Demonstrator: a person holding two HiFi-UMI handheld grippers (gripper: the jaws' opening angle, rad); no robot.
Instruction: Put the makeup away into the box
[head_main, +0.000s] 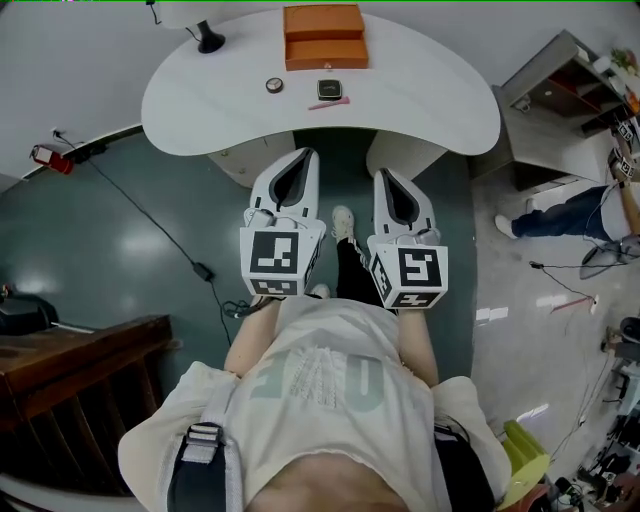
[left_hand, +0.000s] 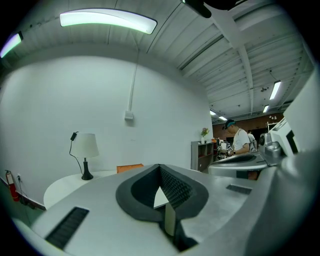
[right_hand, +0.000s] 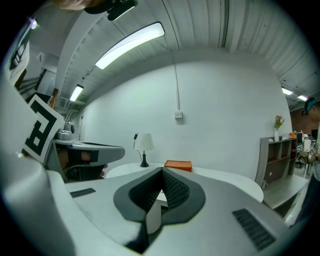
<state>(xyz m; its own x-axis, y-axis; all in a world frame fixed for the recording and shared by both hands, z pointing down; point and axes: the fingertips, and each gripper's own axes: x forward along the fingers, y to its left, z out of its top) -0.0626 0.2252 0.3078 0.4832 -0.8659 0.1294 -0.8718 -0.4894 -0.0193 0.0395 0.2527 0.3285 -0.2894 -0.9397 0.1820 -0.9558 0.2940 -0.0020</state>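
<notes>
The left gripper (head_main: 303, 158) and right gripper (head_main: 384, 178) point toward 12 o'clock side by side, jaws together, empty.

— What sits on the white table (head_main: 430, 115)?
— From its middle, an orange box (head_main: 325, 37) at twelve o'clock and a lamp (head_main: 209, 40) at ten. Nearer the centre lie a round case (head_main: 274, 85), a dark square case (head_main: 329, 89), and a thin pink stick (head_main: 329, 103) at its six o'clock.
</notes>
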